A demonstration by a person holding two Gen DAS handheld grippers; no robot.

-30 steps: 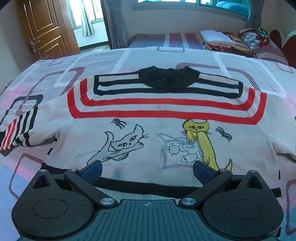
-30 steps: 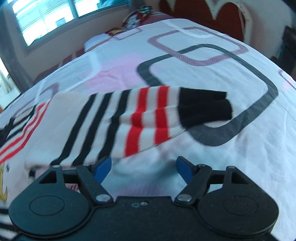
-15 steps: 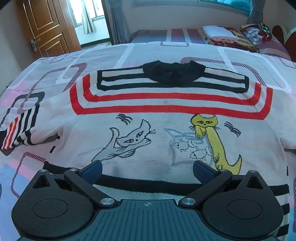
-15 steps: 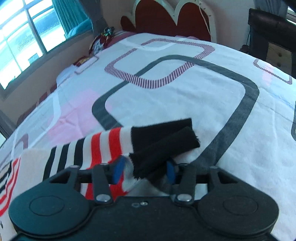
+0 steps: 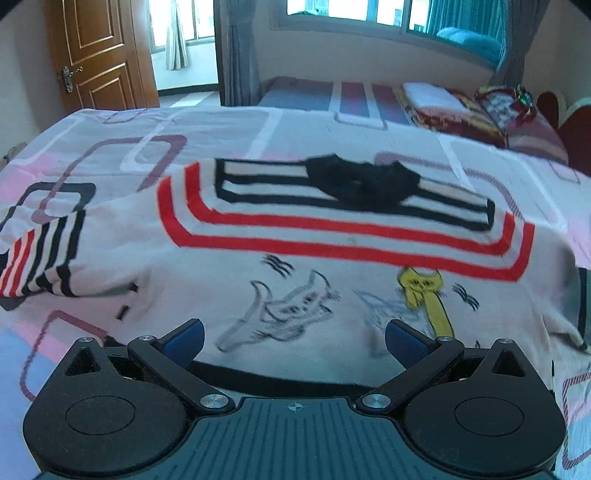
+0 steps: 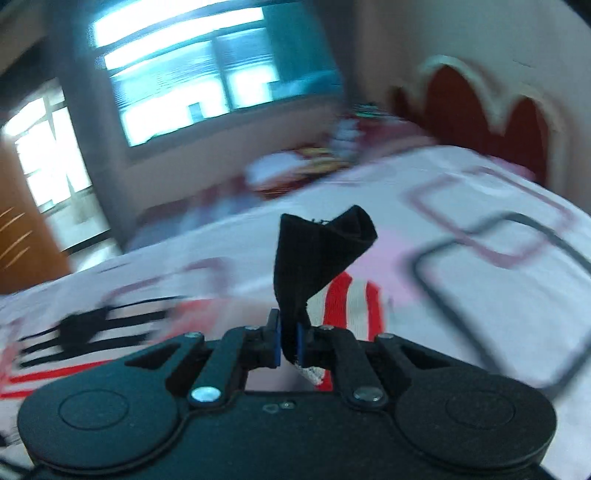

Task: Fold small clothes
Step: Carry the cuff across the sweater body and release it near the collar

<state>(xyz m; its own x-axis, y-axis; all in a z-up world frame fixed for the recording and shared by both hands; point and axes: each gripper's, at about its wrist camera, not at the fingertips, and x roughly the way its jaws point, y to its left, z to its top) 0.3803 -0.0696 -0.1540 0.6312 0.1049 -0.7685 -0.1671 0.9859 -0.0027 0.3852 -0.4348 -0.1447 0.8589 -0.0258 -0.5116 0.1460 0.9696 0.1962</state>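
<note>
Right gripper (image 6: 287,345) squeezed tight on the black sleeve cuff (image 6: 321,251), lifted off the bed (image 6: 461,295). Left gripper (image 5: 293,338) wide open, holding nothing, above the sweater (image 5: 332,258) lying flat.

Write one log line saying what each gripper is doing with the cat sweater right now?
right gripper: shut on sleeve cuff, lifted off bed | left gripper: open, holding nothing | sweater: flat

daylit bedroom: wooden door (image 5: 99,55), curtained window (image 5: 388,14), red headboard (image 6: 487,110).
</note>
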